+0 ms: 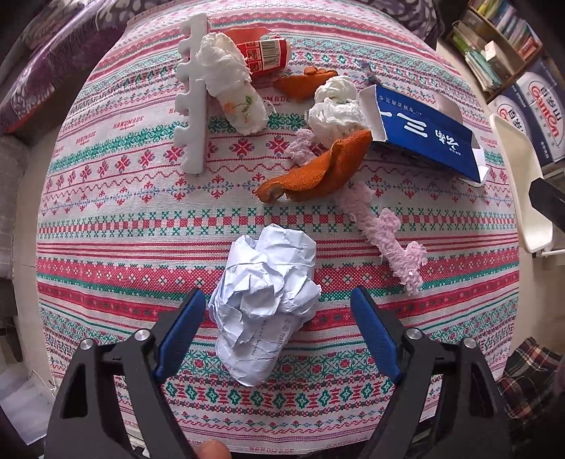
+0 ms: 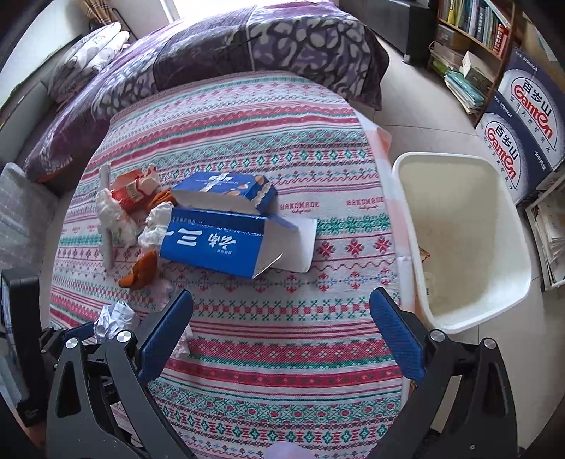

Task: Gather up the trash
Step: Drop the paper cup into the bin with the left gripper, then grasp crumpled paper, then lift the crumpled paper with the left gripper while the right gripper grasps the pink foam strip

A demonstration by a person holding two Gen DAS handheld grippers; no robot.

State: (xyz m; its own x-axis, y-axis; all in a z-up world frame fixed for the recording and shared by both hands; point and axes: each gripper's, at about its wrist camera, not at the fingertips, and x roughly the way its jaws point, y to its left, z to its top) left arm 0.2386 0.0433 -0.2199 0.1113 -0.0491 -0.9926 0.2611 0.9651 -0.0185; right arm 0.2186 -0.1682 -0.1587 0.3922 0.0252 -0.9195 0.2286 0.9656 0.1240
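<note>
On the patterned tablecloth (image 1: 141,247) lies a crumpled white paper ball (image 1: 265,300). My left gripper (image 1: 278,293) points down over it, open, with the ball between the blue pads (image 1: 183,321) and a gap on the right side. Farther back lie orange peel (image 1: 317,169), white tissue wads (image 1: 335,109), a pink foam strip (image 1: 381,233), a blue carton (image 1: 423,137) and a red tube (image 1: 268,53). My right gripper (image 2: 282,293) hangs open over bare cloth, nearer than the blue carton (image 2: 219,236). The paper ball (image 2: 113,319) shows at its lower left.
A white bin (image 2: 462,240) stands on the floor off the table's right edge. A white foam comb piece (image 1: 192,99) lies at the back left. A purple quilt (image 2: 247,46) borders the far side; a bookshelf (image 2: 473,31) and stacked boxes (image 2: 529,116) stand at right.
</note>
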